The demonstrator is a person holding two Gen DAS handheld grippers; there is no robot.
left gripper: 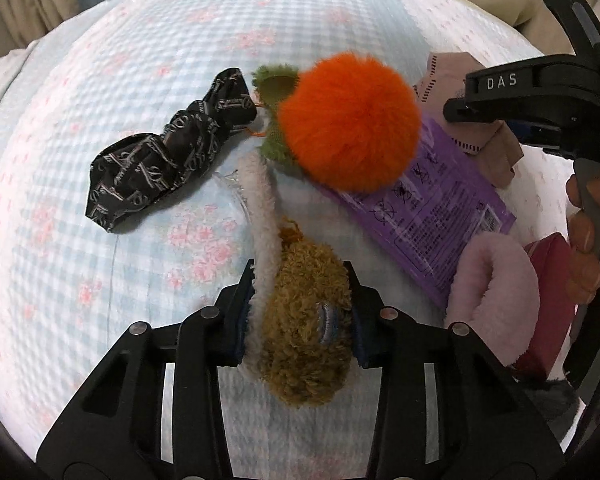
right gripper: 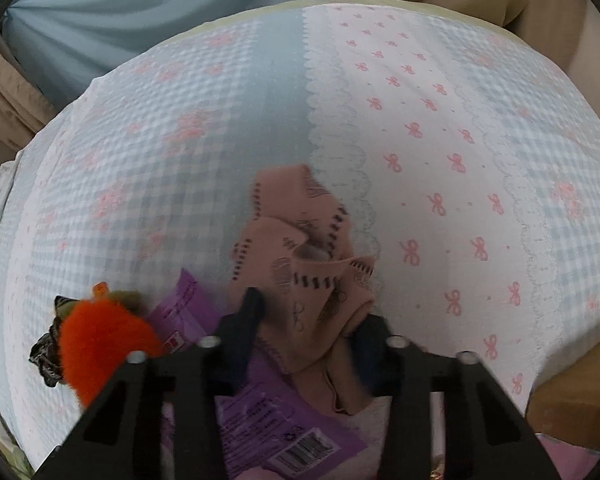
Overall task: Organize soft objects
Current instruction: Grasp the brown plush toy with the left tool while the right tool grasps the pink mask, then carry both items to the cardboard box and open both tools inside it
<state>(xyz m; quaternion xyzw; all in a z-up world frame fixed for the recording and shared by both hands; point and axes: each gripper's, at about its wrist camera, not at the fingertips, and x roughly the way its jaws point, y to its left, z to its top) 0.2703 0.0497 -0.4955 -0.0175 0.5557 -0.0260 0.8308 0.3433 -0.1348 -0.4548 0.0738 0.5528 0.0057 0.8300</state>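
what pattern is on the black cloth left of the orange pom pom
Black with repeated grey-white logo lettering; the black cloth shows best in the left wrist view.

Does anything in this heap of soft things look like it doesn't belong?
Yes: the flat purple printed packet, lying under the orange pompom and the tan socks, looks like a wrapper, not a soft item.

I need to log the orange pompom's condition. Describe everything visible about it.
The orange pompom is a round, long-haired fluffy ball, bright orange, apparently faux fur. Green fuzzy leaves join it at the left, like a plush fruit. It rests on the bedspread, overlapping the purple packet. No claw touches it.
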